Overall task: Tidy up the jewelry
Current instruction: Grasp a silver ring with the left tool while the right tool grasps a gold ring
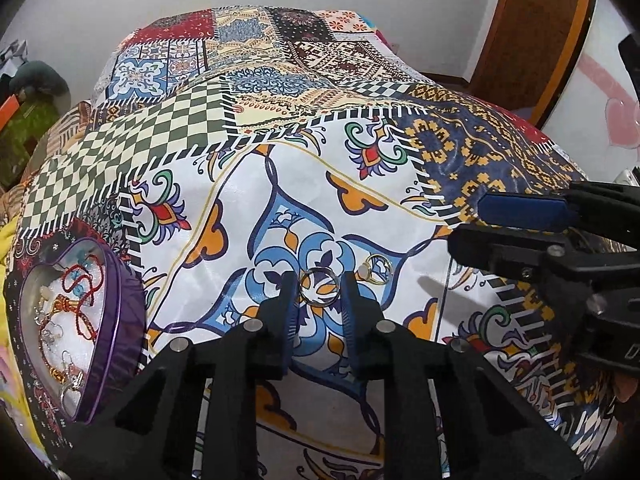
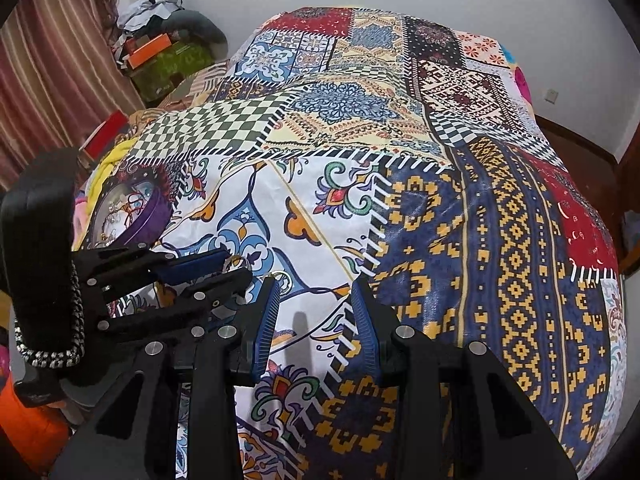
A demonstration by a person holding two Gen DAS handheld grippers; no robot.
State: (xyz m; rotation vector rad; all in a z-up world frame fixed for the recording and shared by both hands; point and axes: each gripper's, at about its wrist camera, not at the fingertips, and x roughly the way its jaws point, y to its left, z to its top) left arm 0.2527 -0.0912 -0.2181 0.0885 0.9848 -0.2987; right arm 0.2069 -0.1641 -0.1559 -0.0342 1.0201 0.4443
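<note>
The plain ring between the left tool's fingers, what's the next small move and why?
Probably close the left tool on the plain ring. Its fingers already straddle the ring with a gap on each side, and the ring lies flat on the cloth, so a gentle squeeze should pinch it before lifting toward the heart-shaped tin.

No legible text, label, brand, number or sign is found in either view. A few pale marks show on the black body of the right gripper [image 1: 468, 220] at the right edge of the left wrist view, cut off by the frame and unreadable. The patchwork cloth [image 2: 500, 240] bears patterns only.
</note>
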